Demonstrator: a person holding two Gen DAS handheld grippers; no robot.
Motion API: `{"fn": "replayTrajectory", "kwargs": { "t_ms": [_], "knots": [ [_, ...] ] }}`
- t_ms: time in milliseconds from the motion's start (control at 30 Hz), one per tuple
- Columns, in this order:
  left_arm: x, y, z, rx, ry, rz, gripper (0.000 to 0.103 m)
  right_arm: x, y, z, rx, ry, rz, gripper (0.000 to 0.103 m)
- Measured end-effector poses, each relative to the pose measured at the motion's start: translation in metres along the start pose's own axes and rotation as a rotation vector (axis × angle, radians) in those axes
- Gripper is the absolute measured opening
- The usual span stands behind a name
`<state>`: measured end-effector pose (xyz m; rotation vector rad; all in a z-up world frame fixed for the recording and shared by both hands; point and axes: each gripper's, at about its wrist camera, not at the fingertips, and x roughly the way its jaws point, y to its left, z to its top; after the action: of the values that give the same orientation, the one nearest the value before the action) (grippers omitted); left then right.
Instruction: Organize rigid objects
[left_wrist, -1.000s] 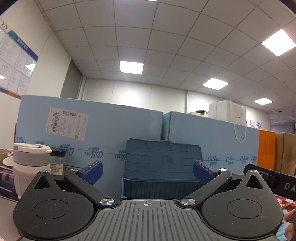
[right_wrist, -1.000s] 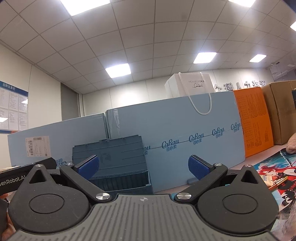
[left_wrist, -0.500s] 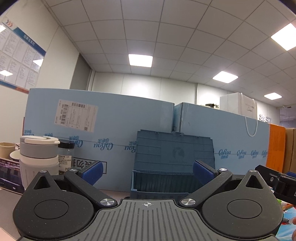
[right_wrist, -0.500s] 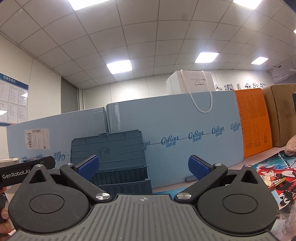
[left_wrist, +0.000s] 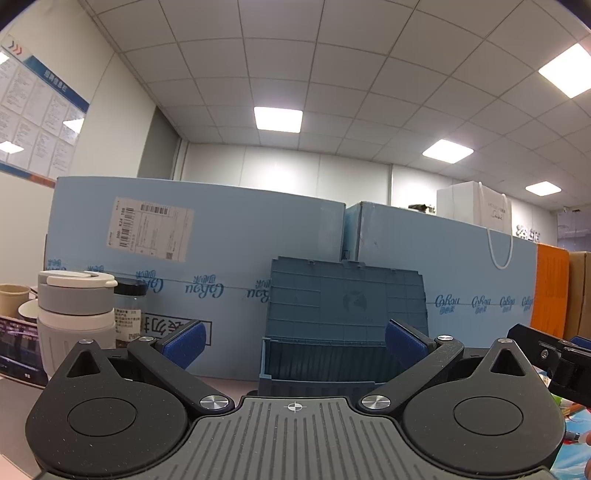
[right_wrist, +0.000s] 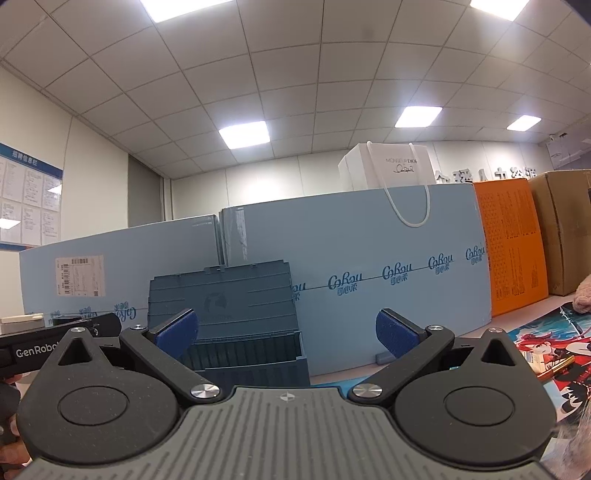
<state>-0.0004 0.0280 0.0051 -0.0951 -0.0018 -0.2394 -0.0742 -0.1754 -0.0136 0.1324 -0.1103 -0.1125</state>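
Both grippers gape with nothing between their blue pads: the left gripper (left_wrist: 294, 339) and the right gripper (right_wrist: 287, 330) each face the blue crate (left_wrist: 345, 325), which stands on the counter (left_wrist: 229, 387) against pale blue boxes (right_wrist: 388, 273). A mug (left_wrist: 75, 314) stands left.

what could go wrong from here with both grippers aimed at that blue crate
Both open grippers, left and right, point at the same blue crate, so they might collide; the right gripper already shows at the left view's edge. The crate's raised lid leans on the blue boxes and could drop if bumped. The tumbler beside the left gripper could tip.
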Motion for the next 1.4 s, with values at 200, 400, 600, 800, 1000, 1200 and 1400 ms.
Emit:
{"fn": "replayTrajectory", "kwargs": {
  "t_ms": [200,400,600,800,1000,1200,1400],
  "knots": [
    [0.0,0.0001,0.0,0.0,-0.002,0.0,0.103,-0.0005,0.0003,0.0005,0.0,0.001,0.002,0.103],
    [0.0003,-0.0006,-0.0007,0.004,0.0,0.0,0.103,-0.0002,0.0001,0.0003,-0.001,0.004,0.004,0.103],
    [0.0,-0.0009,-0.0008,0.006,0.001,-0.002,0.103,0.0003,0.0,-0.0003,-0.001,0.004,0.005,0.103],
    [-0.0005,-0.0011,-0.0009,0.007,0.001,-0.002,0.103,0.0006,0.0003,-0.0007,-0.001,0.005,0.007,0.103],
    [-0.0005,-0.0014,-0.0008,0.009,-0.001,-0.002,0.103,0.0011,0.0003,-0.0011,-0.001,0.007,0.007,0.103],
    [-0.0012,-0.0014,-0.0007,0.01,-0.003,-0.004,0.103,0.0013,0.0002,-0.0015,-0.001,0.007,0.007,0.103],
    [-0.0013,-0.0013,-0.0006,0.009,-0.004,-0.003,0.103,0.0011,0.0001,-0.0013,0.0,0.004,0.008,0.103]
  ]
}}
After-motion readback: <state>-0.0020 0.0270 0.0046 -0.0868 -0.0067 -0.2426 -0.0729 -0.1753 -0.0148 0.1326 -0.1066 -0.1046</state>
